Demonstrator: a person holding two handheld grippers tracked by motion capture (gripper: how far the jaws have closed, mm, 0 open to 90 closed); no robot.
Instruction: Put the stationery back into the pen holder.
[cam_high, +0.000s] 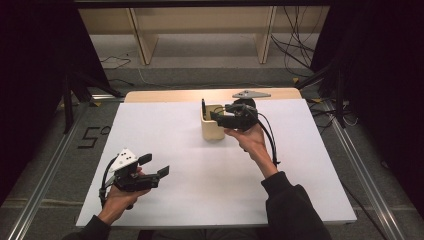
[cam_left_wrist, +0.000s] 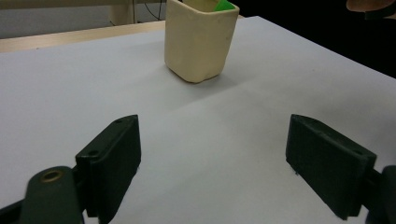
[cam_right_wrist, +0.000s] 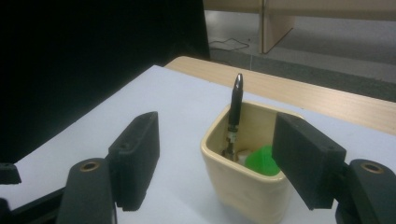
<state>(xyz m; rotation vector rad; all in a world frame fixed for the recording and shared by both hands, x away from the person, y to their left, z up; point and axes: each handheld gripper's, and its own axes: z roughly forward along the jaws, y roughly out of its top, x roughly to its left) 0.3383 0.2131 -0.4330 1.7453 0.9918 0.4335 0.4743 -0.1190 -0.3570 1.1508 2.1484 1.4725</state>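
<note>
A cream-coloured, square-sided ceramic cup (cam_high: 212, 125) stands upright on the white tabletop (cam_high: 200, 175), a little toward one o'clock from the table's middle and close to the far edge. Inside it a slim black pen (cam_right_wrist: 234, 114) leans upright against the inner wall, its tip rising above the rim, and beside the pen's foot lies a bright green plastic piece (cam_right_wrist: 262, 160) with something small and white next to it that is too small to tell. The right gripper (cam_high: 220, 116) hangs just at the cup's three o'clock side, held in the person's right hand (cam_high: 251, 140); its two black jaws stand wide apart, one on either side of the cup's rim, pressing on nothing, and the pen stands free between them. The left gripper (cam_high: 154, 166) sits well apart, toward seven o'clock near the table's near-left corner, resting in the left hand (cam_high: 120, 197) low over the surface, its jaws likewise spread wide with only bare tabletop between them, pointing across toward the cup.
</note>
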